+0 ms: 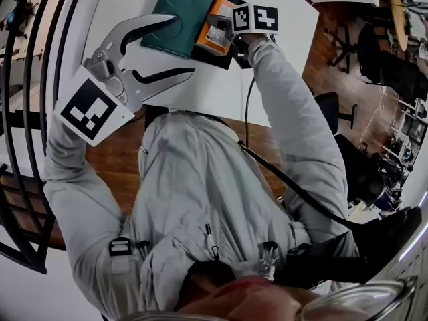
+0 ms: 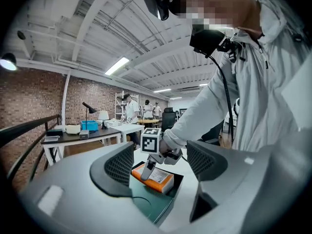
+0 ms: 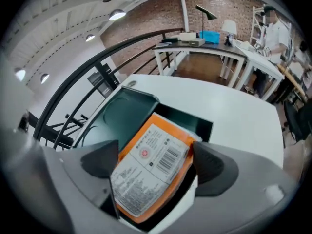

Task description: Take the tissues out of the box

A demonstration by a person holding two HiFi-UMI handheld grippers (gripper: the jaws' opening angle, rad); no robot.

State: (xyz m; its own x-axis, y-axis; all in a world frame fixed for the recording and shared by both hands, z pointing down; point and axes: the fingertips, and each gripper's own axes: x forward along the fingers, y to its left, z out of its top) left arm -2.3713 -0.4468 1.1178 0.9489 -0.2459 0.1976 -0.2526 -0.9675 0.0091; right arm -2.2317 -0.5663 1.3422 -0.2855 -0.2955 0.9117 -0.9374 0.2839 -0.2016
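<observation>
A dark green box [image 1: 179, 12] stands on the white table [image 1: 287, 59] with its lid [image 3: 122, 113] swung open. An orange tissue pack [image 3: 148, 167] with a white printed label sits tilted in the box, raised above its rim [image 2: 178, 179]. My right gripper [image 3: 153, 162] reaches down over it, the wide jaws spanning the pack's width and the pads touching both sides. In the head view the right gripper [image 1: 227, 31] is at the pack [image 1: 214, 40]. My left gripper [image 1: 182, 45] hovers open and empty over the table beside the lid, well apart from the pack [image 2: 153, 177].
A black railing [image 1: 27, 79] runs along the table's left side [image 3: 73, 101]. Behind stand other desks with a lamp [image 3: 207, 11], and people [image 2: 131, 108] work in the background. Office chairs [image 1: 381, 59] sit to the right on the wooden floor.
</observation>
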